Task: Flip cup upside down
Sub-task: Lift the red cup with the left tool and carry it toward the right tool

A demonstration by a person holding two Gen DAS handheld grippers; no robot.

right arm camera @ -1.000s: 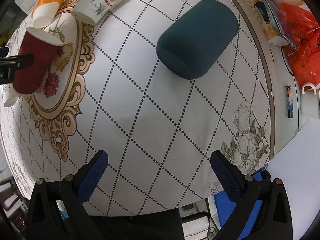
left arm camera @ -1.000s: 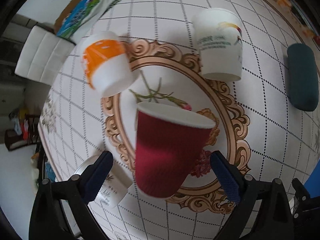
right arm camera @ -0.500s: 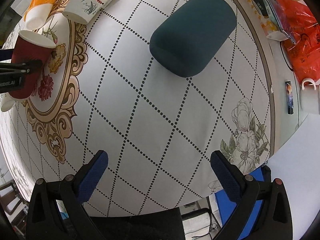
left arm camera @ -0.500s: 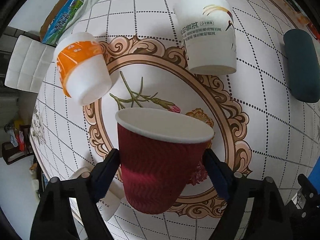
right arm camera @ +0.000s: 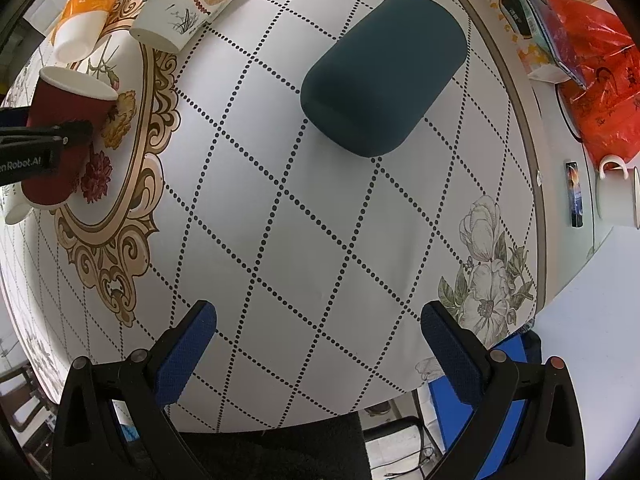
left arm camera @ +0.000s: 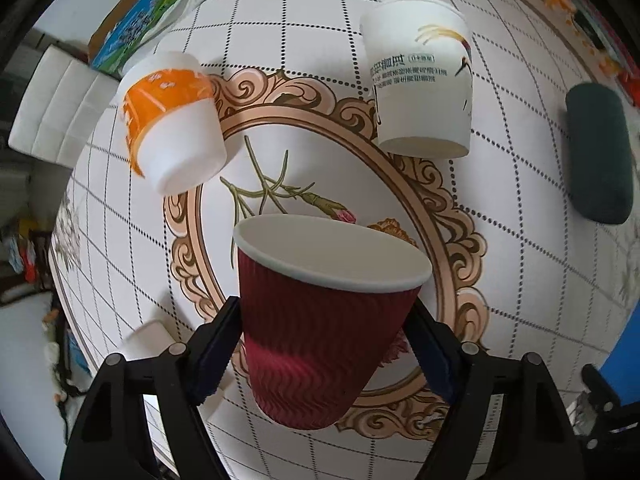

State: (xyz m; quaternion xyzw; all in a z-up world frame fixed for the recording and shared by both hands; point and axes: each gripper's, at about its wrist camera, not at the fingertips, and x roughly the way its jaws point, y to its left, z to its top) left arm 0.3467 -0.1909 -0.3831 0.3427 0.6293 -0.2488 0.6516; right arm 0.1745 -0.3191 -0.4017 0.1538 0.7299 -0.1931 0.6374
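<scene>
A dark red ribbed paper cup with a white rim stands upright, mouth up, inside the ornate oval on the tablecloth. My left gripper is shut on its sides, blue pads touching both walls. The cup also shows in the right wrist view at the far left with the left gripper across it. My right gripper is open and empty above the front of the table.
An orange-and-white cup and a white cup with a crane print stand upside down behind the red cup. A dark teal case lies to the right. Another white cup sits left of my left finger. Clutter lines the table's right edge.
My left gripper moved forward and closed its jaws onto the red cup, which was between open fingers a second ago. The right gripper stayed nearly still.
</scene>
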